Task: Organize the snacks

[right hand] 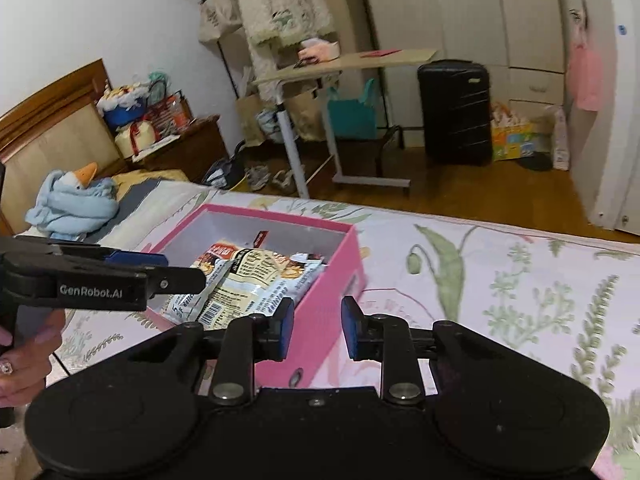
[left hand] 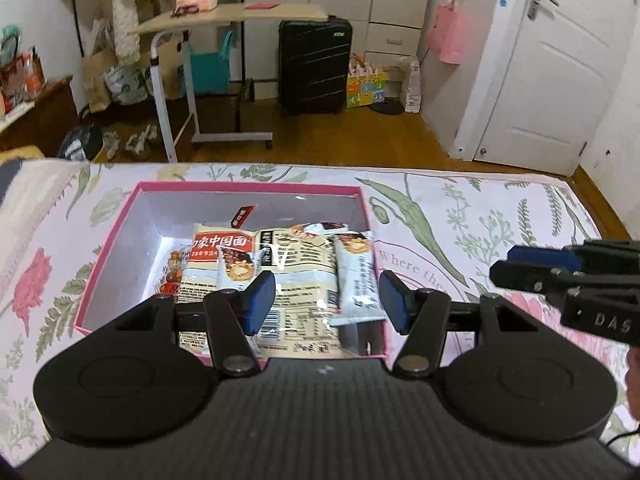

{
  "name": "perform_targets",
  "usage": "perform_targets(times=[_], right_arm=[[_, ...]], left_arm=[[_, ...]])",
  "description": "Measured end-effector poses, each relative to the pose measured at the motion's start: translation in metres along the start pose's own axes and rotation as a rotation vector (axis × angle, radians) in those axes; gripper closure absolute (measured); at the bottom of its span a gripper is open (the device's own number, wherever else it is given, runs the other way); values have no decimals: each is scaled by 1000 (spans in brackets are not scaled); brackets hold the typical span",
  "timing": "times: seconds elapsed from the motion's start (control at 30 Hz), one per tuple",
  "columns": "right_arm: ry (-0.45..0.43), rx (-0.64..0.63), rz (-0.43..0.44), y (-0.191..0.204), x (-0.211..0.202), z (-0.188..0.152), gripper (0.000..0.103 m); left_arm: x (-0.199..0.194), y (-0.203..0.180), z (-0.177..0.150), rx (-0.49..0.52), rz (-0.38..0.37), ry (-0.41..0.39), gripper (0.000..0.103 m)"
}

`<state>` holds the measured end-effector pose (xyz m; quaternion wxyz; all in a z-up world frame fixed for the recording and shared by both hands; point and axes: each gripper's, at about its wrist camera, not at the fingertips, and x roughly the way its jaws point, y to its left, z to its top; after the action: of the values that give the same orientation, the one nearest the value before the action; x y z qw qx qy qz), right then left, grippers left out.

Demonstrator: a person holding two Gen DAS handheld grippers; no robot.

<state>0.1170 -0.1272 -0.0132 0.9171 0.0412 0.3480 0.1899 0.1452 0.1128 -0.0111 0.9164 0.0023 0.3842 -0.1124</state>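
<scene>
Looks like most of the sorting is done: the snacks I can see are all sitting inside the pink box point(left hand: 224, 190) on the floral bedsheet point(left hand: 500, 216), and nothing loose is showing on the sheet around it. Maybe just tidying left, tho I can't see behind the grippers.

Inside the box, pkgs are lying flat and overlapping. A big instant noodle packet point(left hand: 296, 280) w/ red Chinese lettering is taking up the middle, a small wafer bar wrapper point(left hand: 236, 268) is lying on top of it, and another bar wrapper point(left hand: 356, 280) is leaning toward the right wall. Something orange is peeking out at the left side, too hidden to name. Back part of the box is showing bare grey floor.

The left gripper point(left hand: 327, 300) is hovering over the near edge of the box, jaws spread wide, holding nothing. The right gripper point(right hand: 316, 328) is hanging just outside the box's right wall, jaws parted too, nothing between them.
</scene>
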Motion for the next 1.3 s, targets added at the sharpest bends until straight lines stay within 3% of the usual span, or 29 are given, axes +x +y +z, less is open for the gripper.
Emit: perform_targets(times=[0.23,0.63,1.03,1.3], right_arm=[[-58,-13,-67,2,-47,-8,69],[-52,25,-198,6,-96,-33,68],[-34,84,-240,3,-111,-57,61],[-38,100,-292,1,-111,-67,50]], left_arm=[[-36,-27,-10,30,-43,-20,43],[-80,-51,-33,66,-48,-6,41],[-82,-68,-54,99,-5,9,38],[-66,-75,-64,73,5,6,16]])
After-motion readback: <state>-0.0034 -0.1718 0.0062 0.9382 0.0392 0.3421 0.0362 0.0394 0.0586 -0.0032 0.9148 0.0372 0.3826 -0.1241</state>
